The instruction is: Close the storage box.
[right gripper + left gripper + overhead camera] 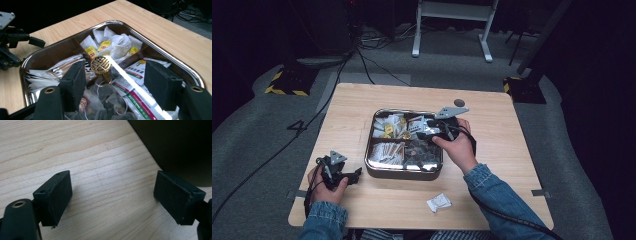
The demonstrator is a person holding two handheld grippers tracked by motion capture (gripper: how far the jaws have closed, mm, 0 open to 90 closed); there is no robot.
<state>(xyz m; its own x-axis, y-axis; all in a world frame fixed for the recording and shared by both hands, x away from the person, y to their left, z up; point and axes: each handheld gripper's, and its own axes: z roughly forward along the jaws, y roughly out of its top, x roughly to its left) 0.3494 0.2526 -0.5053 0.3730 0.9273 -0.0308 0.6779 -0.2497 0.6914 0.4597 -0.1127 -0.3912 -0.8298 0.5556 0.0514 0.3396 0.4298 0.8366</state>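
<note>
Right gripper (427,126) hovers over the tray's (404,172) far-right compartment, jaws apart, empty; left gripper (357,175) rests near the table's (492,165) near-left corner, jaws wide.

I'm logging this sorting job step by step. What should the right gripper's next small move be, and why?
Probably swing toward the loose white packet on the table near the person: the right gripper hangs open and empty over the metal tray, and that packet lies outside it.
</note>
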